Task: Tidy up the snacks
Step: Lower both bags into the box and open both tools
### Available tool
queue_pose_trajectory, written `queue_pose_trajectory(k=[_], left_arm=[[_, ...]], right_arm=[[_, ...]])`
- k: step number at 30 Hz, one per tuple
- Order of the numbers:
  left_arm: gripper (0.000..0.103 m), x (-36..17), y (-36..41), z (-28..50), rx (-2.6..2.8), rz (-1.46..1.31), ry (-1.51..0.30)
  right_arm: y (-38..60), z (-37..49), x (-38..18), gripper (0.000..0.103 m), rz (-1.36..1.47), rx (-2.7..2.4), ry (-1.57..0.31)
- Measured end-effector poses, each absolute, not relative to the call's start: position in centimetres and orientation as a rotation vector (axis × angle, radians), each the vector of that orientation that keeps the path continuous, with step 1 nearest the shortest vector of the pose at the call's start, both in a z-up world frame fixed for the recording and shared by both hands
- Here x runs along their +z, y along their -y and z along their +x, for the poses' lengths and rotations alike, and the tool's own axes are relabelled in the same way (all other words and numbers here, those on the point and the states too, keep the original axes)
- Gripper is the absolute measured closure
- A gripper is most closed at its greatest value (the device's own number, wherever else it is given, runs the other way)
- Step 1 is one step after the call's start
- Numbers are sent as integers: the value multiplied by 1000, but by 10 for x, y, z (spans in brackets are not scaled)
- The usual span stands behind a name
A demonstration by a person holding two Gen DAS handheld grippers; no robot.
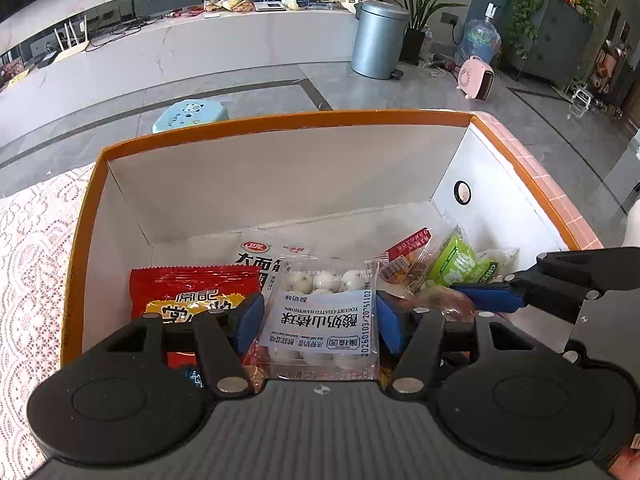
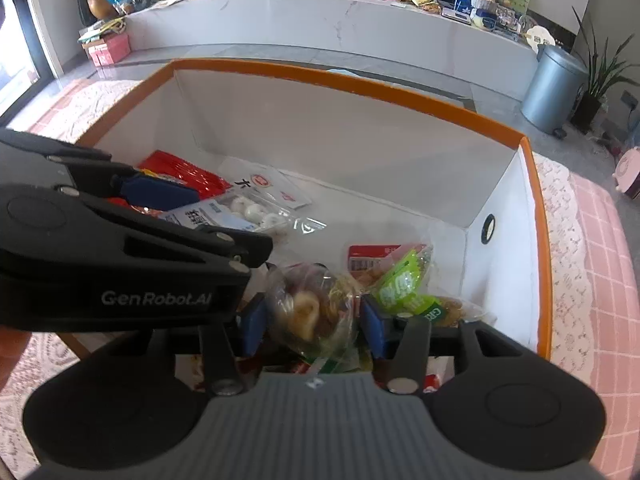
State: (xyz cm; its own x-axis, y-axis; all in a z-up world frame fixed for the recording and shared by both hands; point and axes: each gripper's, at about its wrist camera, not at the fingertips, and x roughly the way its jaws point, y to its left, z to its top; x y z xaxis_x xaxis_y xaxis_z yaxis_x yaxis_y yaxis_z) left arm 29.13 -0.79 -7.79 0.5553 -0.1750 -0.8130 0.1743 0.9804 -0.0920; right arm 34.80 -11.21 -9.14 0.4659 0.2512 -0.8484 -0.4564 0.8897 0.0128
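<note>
An orange-rimmed white box [image 1: 280,184] holds several snack packs. My left gripper [image 1: 318,320] is shut on a clear pack of yogurt-coated hawthorn balls [image 1: 324,312], held over the box's near side. A red snack bag [image 1: 188,292] and a white pack [image 1: 256,252] lie beneath it. My right gripper [image 2: 314,320] is shut on a clear bag of mixed snacks [image 2: 312,312] inside the box [image 2: 360,132]. A green pack [image 2: 404,288] and a red-labelled pack [image 2: 368,256] lie just beyond it. The left gripper [image 2: 168,200] with the hawthorn pack [image 2: 240,212] shows in the right wrist view.
The box stands on a pink lace-covered surface [image 2: 592,264]. Beyond it are a grey floor, a blue stool [image 1: 192,114], a grey bin [image 1: 380,40], a pink heater [image 1: 476,78] and a long white counter [image 1: 180,44].
</note>
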Motion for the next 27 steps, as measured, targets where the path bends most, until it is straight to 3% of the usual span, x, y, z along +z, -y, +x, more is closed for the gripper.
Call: queue_pose_trajectory(k=[8,11,14,27], left_arm=[[26,-74,10,290,-180,3,-967],[22,-68,11,285,-197,-3,-947],[20,-58,13,279,-203,-10,-920],[19,-3,9,234,-152,-18,-807]], right_arm=[[117,345,-90,44,-235,417,-997],[121,343,-86,31,-216,417,-1001],[123,340,-79,27,-214,409,-994],[137,310,-26,16,-146,423,-955]])
